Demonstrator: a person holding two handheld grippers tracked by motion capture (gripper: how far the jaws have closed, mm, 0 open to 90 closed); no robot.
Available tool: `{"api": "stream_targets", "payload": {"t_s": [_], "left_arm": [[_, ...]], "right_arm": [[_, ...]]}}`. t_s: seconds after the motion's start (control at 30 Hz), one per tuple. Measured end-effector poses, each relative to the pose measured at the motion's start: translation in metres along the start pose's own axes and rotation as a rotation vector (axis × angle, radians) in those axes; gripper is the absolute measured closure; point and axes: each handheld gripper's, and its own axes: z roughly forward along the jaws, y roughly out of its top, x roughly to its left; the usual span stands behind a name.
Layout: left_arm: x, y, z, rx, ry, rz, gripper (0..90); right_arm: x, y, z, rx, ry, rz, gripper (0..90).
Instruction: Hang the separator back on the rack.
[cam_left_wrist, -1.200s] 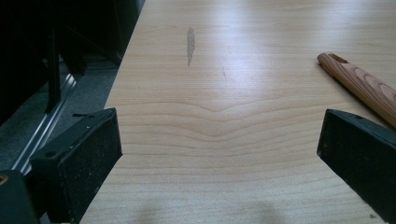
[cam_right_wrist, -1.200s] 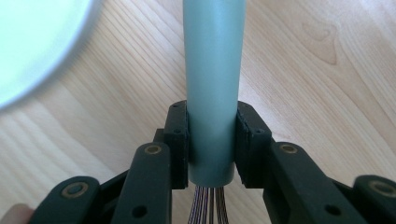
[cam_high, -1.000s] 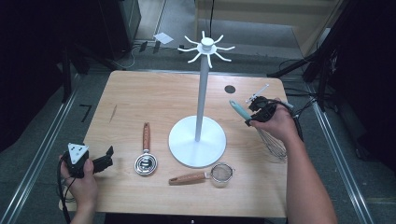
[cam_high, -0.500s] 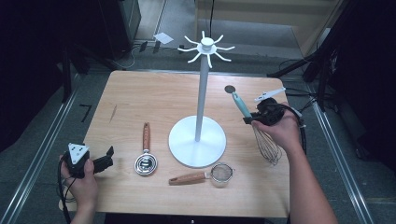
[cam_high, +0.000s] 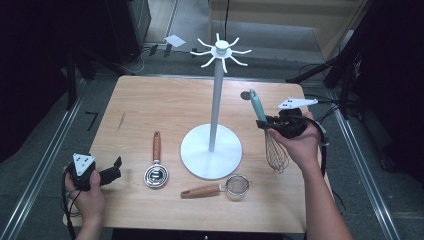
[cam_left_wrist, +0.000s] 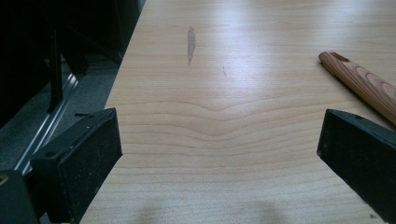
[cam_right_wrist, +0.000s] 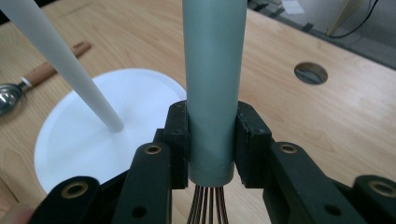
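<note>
Holding: whisk (cam_high: 270, 135) clamped in right gripper (cam_high: 274, 125), pads (cam_right_wrist: 180, 140) pressed on both sides of the teal handle (cam_right_wrist: 212, 88), just above the collar where the wires (cam_right_wrist: 208, 205) leave it.
Whisk position: lifted off the table (cam_high: 150, 100); handle rising above the pads and tilted toward the stand, wire cage (cam_high: 276, 152) hanging below them.
Right-hand neighbours: white pole (cam_right_wrist: 60, 60) of the hanging stand (cam_high: 216, 107) near the pads on their left side in the right gripper view, apart from the handle; round base (cam_right_wrist: 93, 135) below and behind; hooks at the top of the pole well above the pads.
Left gripper (cam_high: 107, 174): resting at the near left table edge, jaws spread wide with bare wood between the pads (cam_left_wrist: 88, 154); nothing grasped.
Beyond left pads: wooden handle (cam_left_wrist: 364, 86) of a scoop (cam_high: 156, 170), ahead and to the right, untouched.
Also on table: small strainer (cam_high: 225, 187) with wooden handle, well apart from both sets of pads.
Handling, judged: light; handle stiff, smooth and round, so liable to twist or slide between flat pads; wire cage springy, easily bent, poor place for a grip.
Grip advice, judged: handle near the collar, as now, leaving the far end free for a hook.
Step, judged: carrying toward the stand for hanging.
</note>
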Motion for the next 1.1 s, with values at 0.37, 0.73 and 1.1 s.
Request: {"api": "stream_targets", "payload": {"t_s": [0.37, 0.73, 1.1], "left_arm": [[0.0, 0.0, 0.0, 0.002, -0.003, 0.0, 0.0], [0.0, 0.0, 0.0, 0.003, -0.003, 0.0, 0.0], [0.0, 0.0, 0.0, 0.003, -0.003, 0.002, 0.0]], "right_arm": [[0.022, 0.003, -0.005, -0.139, -0.005, -0.001, 71.3], [0.039, 0.008, -0.013, -0.284, 0.011, 0.021, 71.2], [0.06, 0.015, -0.021, -0.346, 0.03, -0.003, 71.2]]}}
